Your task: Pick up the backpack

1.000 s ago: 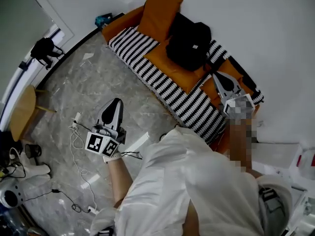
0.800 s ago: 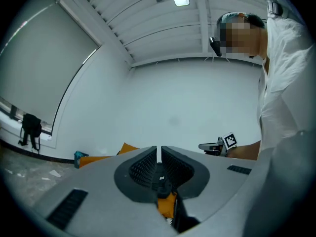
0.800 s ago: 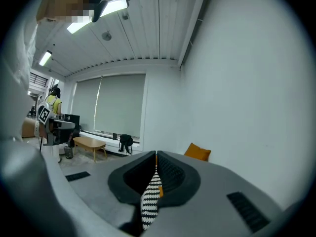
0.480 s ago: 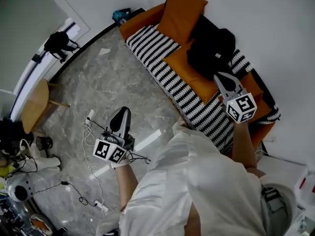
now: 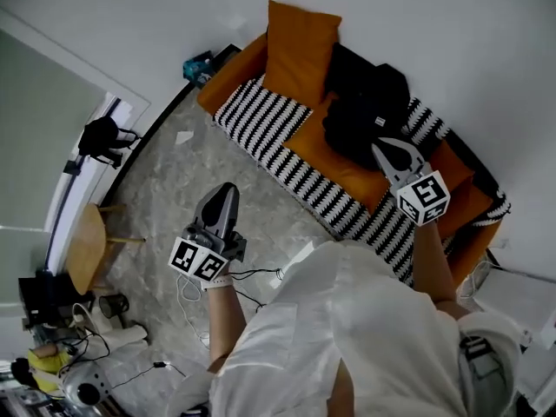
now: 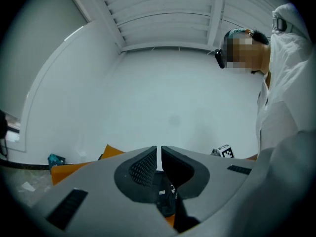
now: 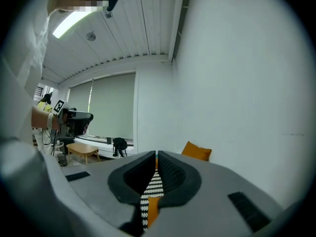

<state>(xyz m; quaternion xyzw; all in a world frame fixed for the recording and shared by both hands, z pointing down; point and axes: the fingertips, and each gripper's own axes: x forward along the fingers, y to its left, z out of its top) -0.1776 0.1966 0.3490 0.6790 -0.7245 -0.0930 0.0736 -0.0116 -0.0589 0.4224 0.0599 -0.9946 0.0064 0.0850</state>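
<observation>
Both tools have travelled toward the orange sofa (image 5: pixel 343 165) since a second ago: the left tool (image 5: pixel 224 189) over the grey floor (image 5: pixel 165 181), the right tool (image 5: pixel 382 148) up to the lower edge of the black backpack (image 5: pixel 365 111) as the head view shows it. Each tool is closed narrow, gripping nothing. The backpack lies on the sofa seat, beside the orange cushion (image 5: pixel 300 50)
</observation>
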